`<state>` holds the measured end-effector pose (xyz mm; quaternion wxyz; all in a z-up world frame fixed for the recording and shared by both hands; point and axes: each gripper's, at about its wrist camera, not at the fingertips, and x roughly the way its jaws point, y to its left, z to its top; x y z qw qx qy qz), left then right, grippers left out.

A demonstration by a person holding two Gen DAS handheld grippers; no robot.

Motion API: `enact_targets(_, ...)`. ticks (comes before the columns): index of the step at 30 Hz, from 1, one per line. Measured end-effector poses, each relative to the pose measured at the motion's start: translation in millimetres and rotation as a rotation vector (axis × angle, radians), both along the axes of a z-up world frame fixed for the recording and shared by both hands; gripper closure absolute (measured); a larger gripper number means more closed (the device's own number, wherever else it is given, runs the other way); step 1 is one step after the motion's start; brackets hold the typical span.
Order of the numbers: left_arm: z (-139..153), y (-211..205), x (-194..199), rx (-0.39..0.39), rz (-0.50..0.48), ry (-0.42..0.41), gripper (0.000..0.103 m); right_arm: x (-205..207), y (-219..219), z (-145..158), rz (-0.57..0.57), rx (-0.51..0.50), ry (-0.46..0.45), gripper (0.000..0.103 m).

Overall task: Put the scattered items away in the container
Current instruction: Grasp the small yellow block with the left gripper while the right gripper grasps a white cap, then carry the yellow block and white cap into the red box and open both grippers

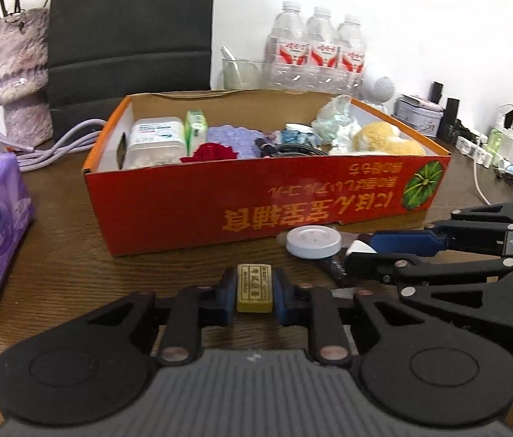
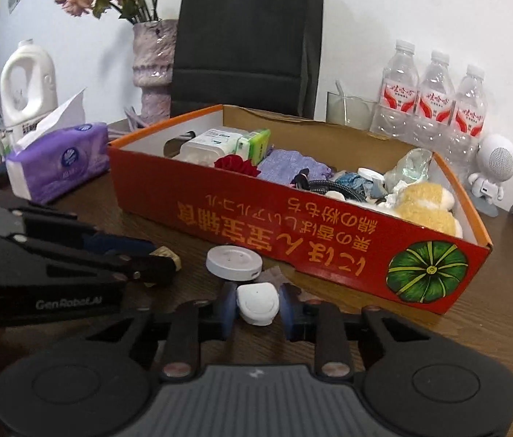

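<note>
The red cardboard box (image 1: 256,196) sits open-topped on the wooden counter (image 1: 74,255), bare wood along its near wall. Just before that wall, the left gripper (image 1: 254,291) clenches a yellow eraser (image 1: 254,287) and the right gripper (image 2: 257,304) clenches a small white case (image 2: 257,302), a white round puck (image 2: 234,260) between them. Only the right wrist view shows a white jug (image 2: 29,80) behind the box.

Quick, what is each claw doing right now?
Left gripper: shut on the yellow block.
Right gripper: shut on the small white case.
</note>
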<state>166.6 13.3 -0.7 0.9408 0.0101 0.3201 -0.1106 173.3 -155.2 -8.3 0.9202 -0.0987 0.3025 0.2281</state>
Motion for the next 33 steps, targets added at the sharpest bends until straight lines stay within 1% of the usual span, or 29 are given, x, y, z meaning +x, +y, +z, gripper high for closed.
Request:
enact_targets(2, 1, 0, -1, 0.006, 0.01, -0.002, 0.081, 3, 0, -3, -0.011, 0.003, 0.011, 0.078)
enact_targets(3, 2, 0, -2, 0.022, 0.027, -0.009, 0.081, 5, -2, -4, -0.014, 0.018, 0.024, 0.077)
enact_targets(5, 9, 0, -9, 0.052, 0.073, -0.033, 0.081, 13, -9, -6, -0.026, 0.077, 0.064, 0.077)
enact_targets(8, 31, 3, -40, 0.053, 0.135, -0.11, 0.081, 16, -8, -4, -0.045, 0.085, 0.078, 0.078)
enact_targets(10, 43, 6, -65, 0.04, 0.174, -0.153, 0.081, 6, -11, 2, -0.053, 0.11, 0.079, 0.078)
enact_targets(12, 52, 8, -92, 0.034, 0.216, -0.19, 0.081, -16, -15, 15, -0.07, 0.127, 0.03, 0.078)
enact_targets(14, 59, 4, -119, 0.051, 0.255, -0.217, 0.081, -44, -22, 30, -0.099, 0.149, -0.024, 0.078)
enact_targets(16, 64, -3, -143, 0.062, 0.273, -0.246, 0.081, -76, -28, 43, -0.115, 0.16, -0.082, 0.078)
enact_targets(19, 69, -12, -180, 0.047, 0.293, -0.291, 0.081, -122, -35, 53, -0.124, 0.154, -0.151, 0.078)
enact_targets(22, 68, -21, -215, 0.048, 0.306, -0.342, 0.081, -165, -40, 58, -0.12, 0.122, -0.228, 0.078)
enact_targets(26, 58, -29, -253, 0.051, 0.298, -0.358, 0.081, -218, -52, 60, -0.127, 0.163, -0.285, 0.078)
enact_targets(30, 46, -31, -297, 0.053, 0.293, -0.418, 0.081, -273, -57, 48, -0.16, 0.187, -0.369, 0.078)
enact_targets(33, 40, -30, -327, 0.056, 0.291, -0.461, 0.081, -303, -62, 41, -0.173, 0.187, -0.415, 0.078)
